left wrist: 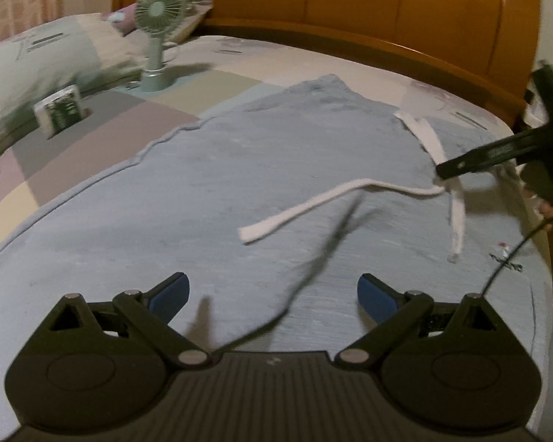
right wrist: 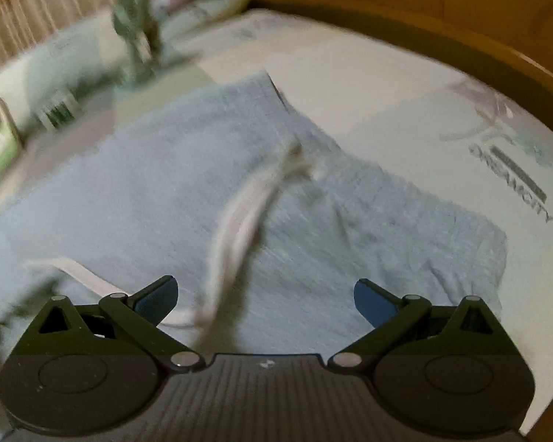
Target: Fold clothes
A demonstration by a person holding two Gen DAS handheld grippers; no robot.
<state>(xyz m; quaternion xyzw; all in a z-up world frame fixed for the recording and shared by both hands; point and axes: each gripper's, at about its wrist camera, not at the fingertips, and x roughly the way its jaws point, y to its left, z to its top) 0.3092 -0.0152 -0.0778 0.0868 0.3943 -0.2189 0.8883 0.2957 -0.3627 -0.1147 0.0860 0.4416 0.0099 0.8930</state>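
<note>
Your left gripper (left wrist: 272,294), jaws apart and empty, hovers over the blue garment (left wrist: 210,184) spread on the bed (left wrist: 313,59); its long axis runs away toward the headboard (left wrist: 350,0), white drawstrings (left wrist: 313,202) loose on top. Your right gripper (right wrist: 265,298), also apart, faces the same soft, light, limp cloth; judge the hem edge or corners the surest hold.

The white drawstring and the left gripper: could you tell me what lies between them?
Only bare blue garment lies between the left gripper and white drawstring, crossed by a thin dark cable, in the left wrist view.
</note>
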